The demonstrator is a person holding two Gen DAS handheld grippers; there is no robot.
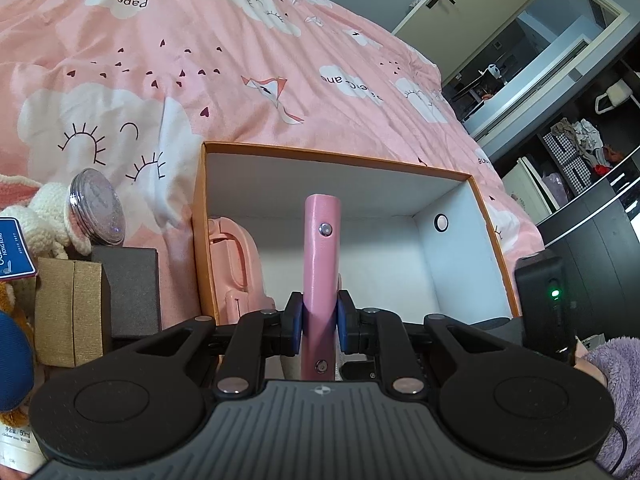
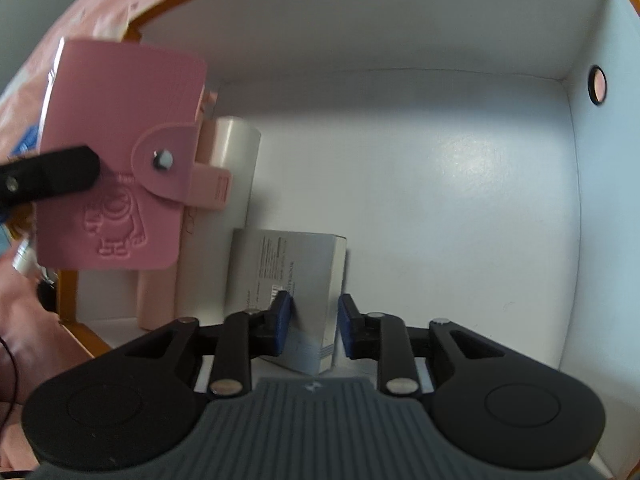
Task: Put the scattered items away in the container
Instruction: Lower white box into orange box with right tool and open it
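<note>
In the left wrist view the left gripper [image 1: 319,316] clamps a pink wallet [image 1: 322,264] edge-on above the box [image 1: 494,240] on the bed; released askew, it might catch the rim. In the right wrist view the right gripper [image 2: 315,326] straddles a small carton [image 2: 296,296] (whether squeezing, I cannot tell) beside a pale tube [image 2: 228,184].

Pink wallet [image 2: 116,152] hides tube [image 2: 224,184] — box label [image 2: 276,264] print unreadable.

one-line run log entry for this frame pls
left tongs: shut on pink card holder, over box | right tongs: open, straddling small carton in box
</note>
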